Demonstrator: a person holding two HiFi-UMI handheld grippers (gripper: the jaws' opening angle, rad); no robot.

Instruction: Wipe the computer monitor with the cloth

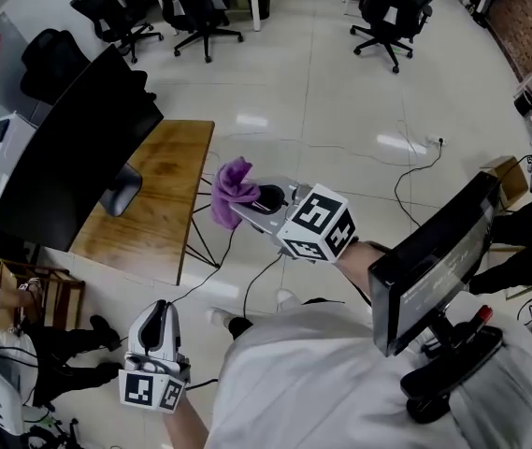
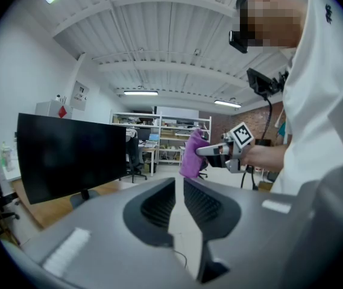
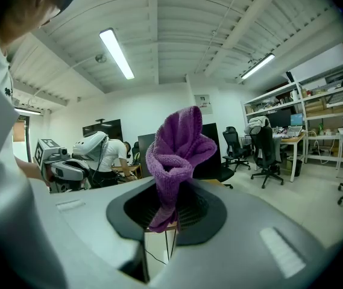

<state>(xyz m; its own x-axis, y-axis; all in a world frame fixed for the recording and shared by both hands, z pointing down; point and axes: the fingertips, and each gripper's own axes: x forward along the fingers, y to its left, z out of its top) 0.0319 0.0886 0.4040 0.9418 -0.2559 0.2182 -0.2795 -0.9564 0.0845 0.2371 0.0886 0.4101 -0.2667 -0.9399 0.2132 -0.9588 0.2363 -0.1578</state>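
Pale tiled floor (image 1: pixel 322 101) surrounds a wooden desk (image 1: pixel 158 209) in the head view. The black monitor (image 1: pixel 74 152) stands along the desk's left edge, its screen dark. Off the desk's right edge, the right gripper (image 1: pixel 244 197) is clamped on a bunched purple cloth (image 1: pixel 231 183). The left gripper (image 1: pixel 158 309) hangs low beyond the near corner.

Left gripper view: its jaws nearly meet, leaving a thin slit with nothing between.

Right gripper view: the jaws pinch the cloth's lower end, its terry folds rising above them, the monitor behind.
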